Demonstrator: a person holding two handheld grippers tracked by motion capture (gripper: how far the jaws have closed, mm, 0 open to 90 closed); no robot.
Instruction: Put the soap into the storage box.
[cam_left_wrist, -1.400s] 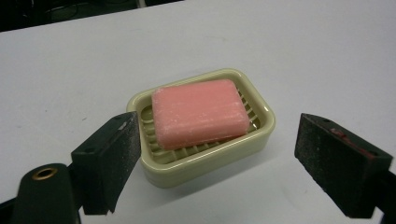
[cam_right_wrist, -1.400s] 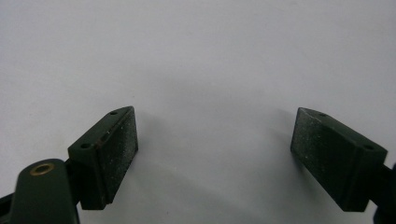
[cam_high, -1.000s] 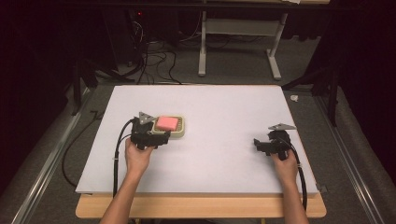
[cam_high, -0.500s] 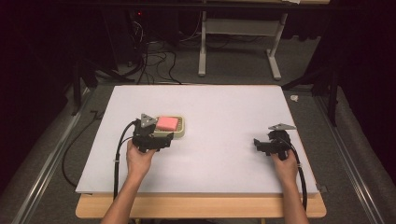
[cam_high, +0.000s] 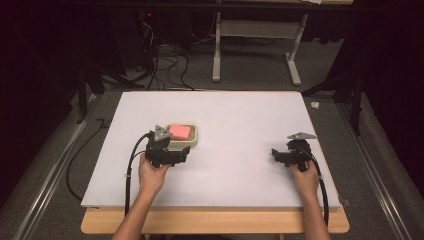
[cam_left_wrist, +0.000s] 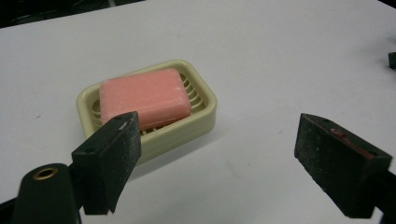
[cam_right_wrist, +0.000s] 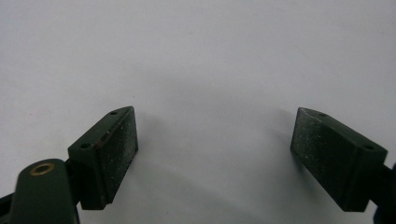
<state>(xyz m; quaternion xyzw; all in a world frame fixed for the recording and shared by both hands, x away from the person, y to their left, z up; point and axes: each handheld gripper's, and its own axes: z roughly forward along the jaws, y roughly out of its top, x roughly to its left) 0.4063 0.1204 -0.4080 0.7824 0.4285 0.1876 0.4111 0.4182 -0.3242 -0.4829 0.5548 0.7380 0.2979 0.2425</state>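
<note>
White worktop (cam_high: 240, 125) sits in a dark room, cables on the floor behind it. Pink soap bar (cam_left_wrist: 144, 98) lies in a cream ribbed soap dish (cam_left_wrist: 205, 114) on the left half of the worktop. Left tool (cam_left_wrist: 217, 163) hangs just short of the dish, jaws spread wide and gripping nothing, one jaw overlapping the dish's near corner in the left gripper view. Right tool (cam_right_wrist: 215, 158) is well apart on the right side, jaws wide too, just bare worktop between them.
</note>
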